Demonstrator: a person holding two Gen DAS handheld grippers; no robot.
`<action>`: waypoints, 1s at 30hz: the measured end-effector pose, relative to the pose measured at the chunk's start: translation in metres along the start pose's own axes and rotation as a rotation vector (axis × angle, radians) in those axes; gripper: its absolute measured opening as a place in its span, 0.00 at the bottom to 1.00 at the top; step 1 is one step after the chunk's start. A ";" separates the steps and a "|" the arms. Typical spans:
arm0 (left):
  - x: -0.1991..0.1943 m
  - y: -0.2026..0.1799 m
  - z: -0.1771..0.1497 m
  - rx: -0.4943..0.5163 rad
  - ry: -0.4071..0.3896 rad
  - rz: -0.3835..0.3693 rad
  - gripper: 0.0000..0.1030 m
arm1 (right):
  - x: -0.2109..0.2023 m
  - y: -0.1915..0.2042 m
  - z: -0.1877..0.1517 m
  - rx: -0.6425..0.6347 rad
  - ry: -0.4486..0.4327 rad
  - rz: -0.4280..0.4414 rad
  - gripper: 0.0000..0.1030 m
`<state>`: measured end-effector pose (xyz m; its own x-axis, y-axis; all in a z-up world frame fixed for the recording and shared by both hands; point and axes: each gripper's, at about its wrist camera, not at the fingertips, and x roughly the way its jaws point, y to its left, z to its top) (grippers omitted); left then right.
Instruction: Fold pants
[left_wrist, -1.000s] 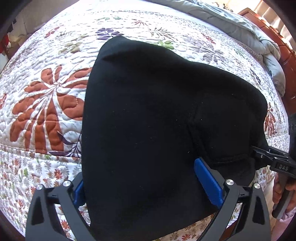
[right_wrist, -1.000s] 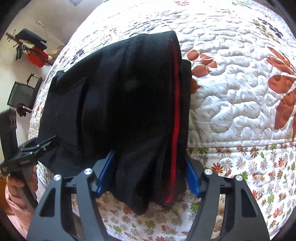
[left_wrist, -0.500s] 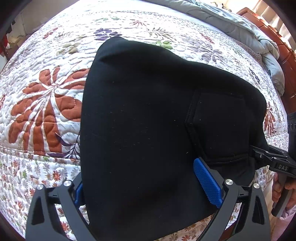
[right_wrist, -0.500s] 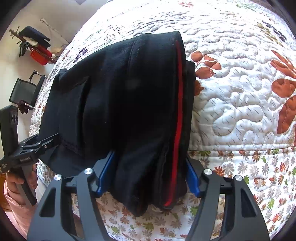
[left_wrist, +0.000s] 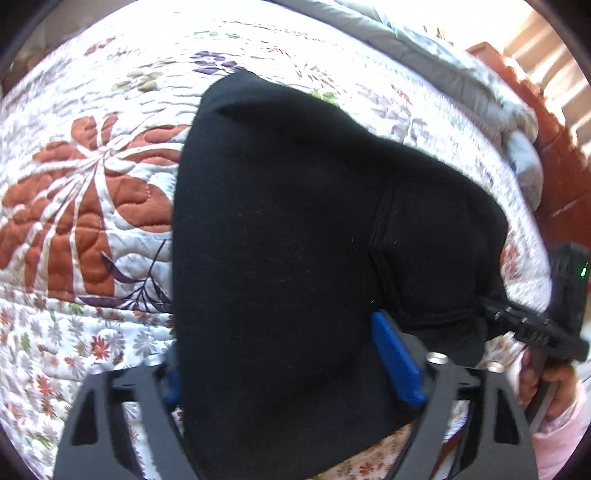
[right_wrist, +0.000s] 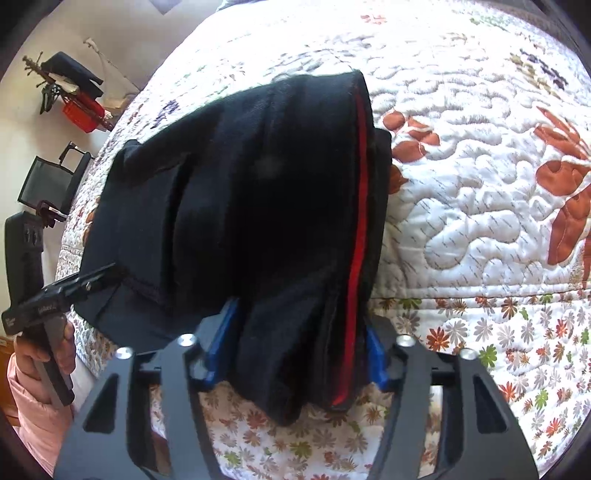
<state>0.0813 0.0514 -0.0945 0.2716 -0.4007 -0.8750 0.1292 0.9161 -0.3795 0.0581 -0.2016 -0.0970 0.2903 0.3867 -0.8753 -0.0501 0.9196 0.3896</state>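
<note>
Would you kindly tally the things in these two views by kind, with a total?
Black pants: 1
Hand-held gripper, left and right: 2
Floral quilt: 1
Grey blanket: 1
Black chair: 1
Red basket: 1
Total: 7

Pants (left_wrist: 280, 258) cover the near edge of the bed (left_wrist: 92, 332) and fill both gripper mouths. Bare quilt runs left of the pants in the left wrist view and right of them in the right wrist view, passable. Far edge blocked by a rumpled grey blanket (left_wrist: 461, 85); wooden headboard (left_wrist: 546, 122) behind.
</note>
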 end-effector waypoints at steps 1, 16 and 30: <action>-0.004 0.003 0.001 -0.021 -0.010 -0.028 0.54 | -0.004 0.001 0.000 -0.002 -0.007 0.005 0.44; -0.050 -0.024 0.040 0.019 -0.119 -0.096 0.16 | -0.081 0.010 0.044 -0.065 -0.125 0.088 0.31; 0.004 -0.090 0.158 0.085 -0.199 -0.051 0.16 | -0.073 -0.064 0.164 -0.071 -0.215 0.043 0.31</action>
<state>0.2221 -0.0340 -0.0168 0.4443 -0.4484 -0.7756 0.2252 0.8938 -0.3878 0.1972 -0.3001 -0.0110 0.4830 0.4086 -0.7744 -0.1312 0.9082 0.3974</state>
